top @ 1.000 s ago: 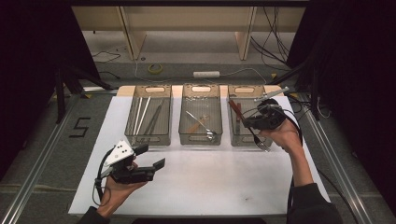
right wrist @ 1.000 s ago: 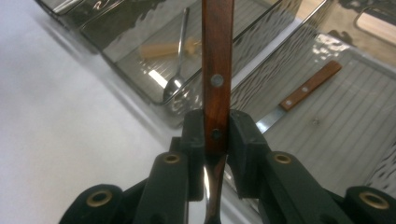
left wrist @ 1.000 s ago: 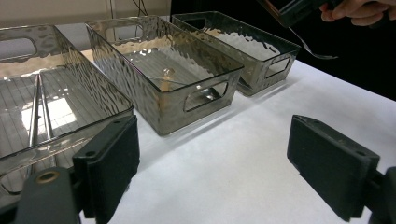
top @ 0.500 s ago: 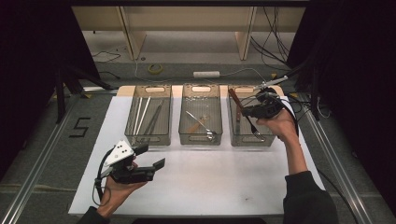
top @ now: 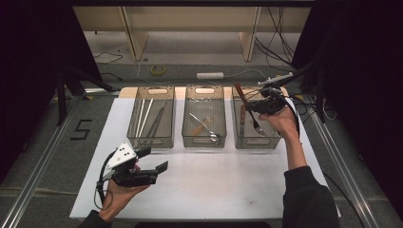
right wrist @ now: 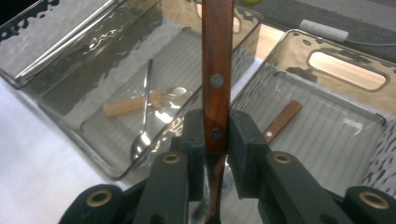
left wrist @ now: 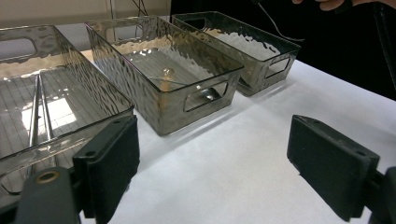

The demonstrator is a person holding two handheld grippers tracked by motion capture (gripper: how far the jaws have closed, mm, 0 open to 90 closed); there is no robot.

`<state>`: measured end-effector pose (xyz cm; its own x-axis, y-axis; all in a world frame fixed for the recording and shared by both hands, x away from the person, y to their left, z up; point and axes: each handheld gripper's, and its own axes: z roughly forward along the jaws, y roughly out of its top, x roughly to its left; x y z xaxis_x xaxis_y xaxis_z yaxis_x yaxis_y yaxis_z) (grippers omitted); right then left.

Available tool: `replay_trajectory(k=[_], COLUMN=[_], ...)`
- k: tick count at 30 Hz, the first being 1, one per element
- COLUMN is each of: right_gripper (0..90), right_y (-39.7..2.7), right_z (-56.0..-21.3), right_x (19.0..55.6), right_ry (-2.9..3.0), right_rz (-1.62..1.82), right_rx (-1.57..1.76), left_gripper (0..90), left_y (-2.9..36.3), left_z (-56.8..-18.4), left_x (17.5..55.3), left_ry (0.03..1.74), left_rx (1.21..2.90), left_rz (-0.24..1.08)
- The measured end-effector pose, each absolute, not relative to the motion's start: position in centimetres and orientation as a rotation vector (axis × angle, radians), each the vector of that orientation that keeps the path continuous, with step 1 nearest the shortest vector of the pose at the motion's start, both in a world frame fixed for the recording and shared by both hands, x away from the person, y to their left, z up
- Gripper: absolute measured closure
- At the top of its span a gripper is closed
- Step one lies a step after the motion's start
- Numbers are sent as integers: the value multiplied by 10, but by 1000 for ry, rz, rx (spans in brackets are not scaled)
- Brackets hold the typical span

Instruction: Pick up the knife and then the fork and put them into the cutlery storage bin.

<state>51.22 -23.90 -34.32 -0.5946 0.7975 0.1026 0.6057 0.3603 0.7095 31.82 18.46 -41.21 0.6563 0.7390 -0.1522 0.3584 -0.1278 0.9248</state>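
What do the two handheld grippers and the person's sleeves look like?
Both grippers are black with two flat, blocky black jaws and brass-coloured pivot rivets. The left gripper carries a pale grey three-cornered plate dotted with dark holes, and a black cable loops below it. The right gripper trails a black cable too. A dark sleeve covers the right forearm.

A: How are the bins laid out?
B: Three in a row on the surface: left bin, middle bin, right bin.
A: And the tongs?
B: The right tongs hold a wooden-handled fork above the right bin; the left tongs are near the front.
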Motion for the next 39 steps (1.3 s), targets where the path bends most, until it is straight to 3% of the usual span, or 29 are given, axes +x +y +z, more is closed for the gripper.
replay_trajectory(k=[39], right_gripper=[779], right_y=[-240], right_z=[-369], right_x=[537], right_ry=[2228], right_rz=[1009], right_rx=[1361], left_gripper=[166], left_y=[185], left_z=[-412], left_x=[318], left_ry=[895], left_rx=[1725], left_rz=[412])
